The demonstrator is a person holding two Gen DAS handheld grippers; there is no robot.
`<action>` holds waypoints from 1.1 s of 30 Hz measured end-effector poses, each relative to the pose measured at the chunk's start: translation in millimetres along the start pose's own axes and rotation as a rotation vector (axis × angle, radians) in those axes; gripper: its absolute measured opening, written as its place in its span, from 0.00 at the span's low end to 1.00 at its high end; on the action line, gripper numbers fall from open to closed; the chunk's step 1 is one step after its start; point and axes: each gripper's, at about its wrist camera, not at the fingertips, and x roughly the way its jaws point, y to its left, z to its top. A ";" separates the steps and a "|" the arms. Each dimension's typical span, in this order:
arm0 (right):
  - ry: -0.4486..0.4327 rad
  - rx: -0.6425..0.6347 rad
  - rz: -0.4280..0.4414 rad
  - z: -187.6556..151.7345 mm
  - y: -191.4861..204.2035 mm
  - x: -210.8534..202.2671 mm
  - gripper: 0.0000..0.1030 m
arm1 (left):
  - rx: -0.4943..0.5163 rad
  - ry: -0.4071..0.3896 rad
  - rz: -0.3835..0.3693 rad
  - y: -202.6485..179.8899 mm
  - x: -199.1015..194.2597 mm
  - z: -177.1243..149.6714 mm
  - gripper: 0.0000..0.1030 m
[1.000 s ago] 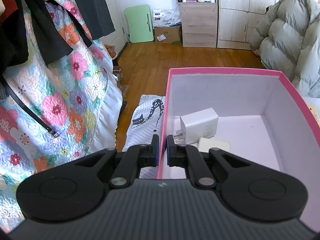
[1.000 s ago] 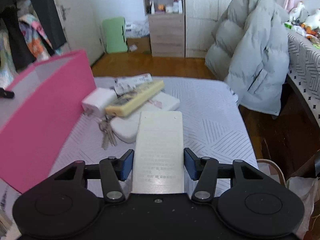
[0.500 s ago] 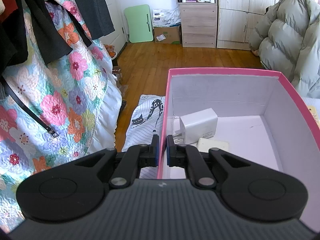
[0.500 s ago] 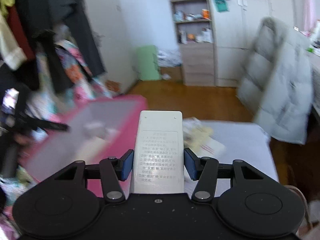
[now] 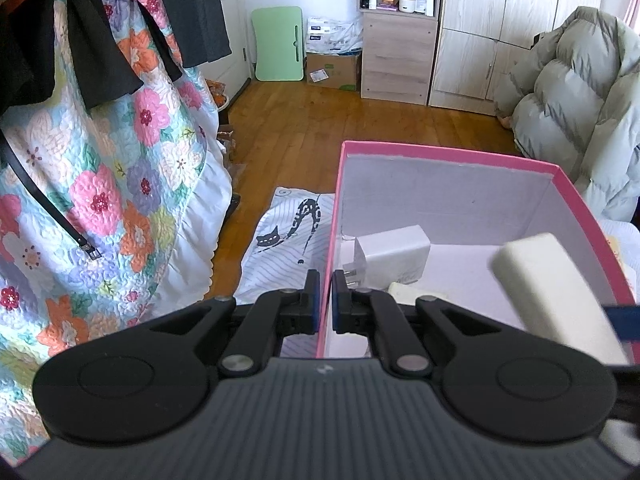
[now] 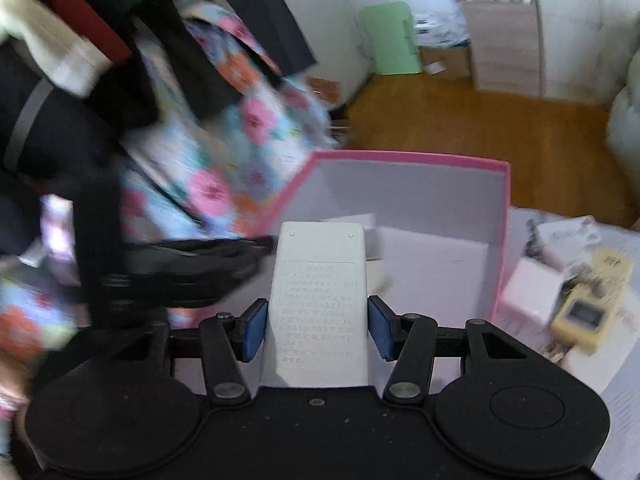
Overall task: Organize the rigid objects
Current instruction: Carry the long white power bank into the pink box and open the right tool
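Right wrist view shows the right claw (image 6: 316,326) clamped across a stiff, light, smooth remote (image 6: 320,300), best gripped at its flat sides, over the box (image 6: 502,240).

left gripper (image 5: 326,304): black ribbed body, round side discs, silver pivot screws | right gripper (image 6: 316,330): black, dusty-looking, blue-padded fingers (image 6: 253,330)

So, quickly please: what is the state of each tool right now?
Left tool: closed, pinching the pink box wall.
Right tool: closed on the white remote, over the box.
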 end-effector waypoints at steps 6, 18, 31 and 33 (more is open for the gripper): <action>0.096 -0.071 -0.112 4.5 7.4 43.4 0.56 | -0.006 -0.011 -0.010 2.4 -0.8 0.1 0.04; 0.328 -0.330 -0.387 6.5 19.7 98.5 0.56 | -0.059 -0.014 -0.057 12.1 0.1 -1.0 0.04; 0.452 0.035 -0.241 21.1 -14.0 114.8 0.57 | -0.072 -0.015 -0.064 14.0 -0.2 -2.1 0.04; 0.447 0.084 -0.219 20.3 -17.7 113.0 0.56 | -0.074 -0.015 -0.065 13.5 -0.3 -2.1 0.04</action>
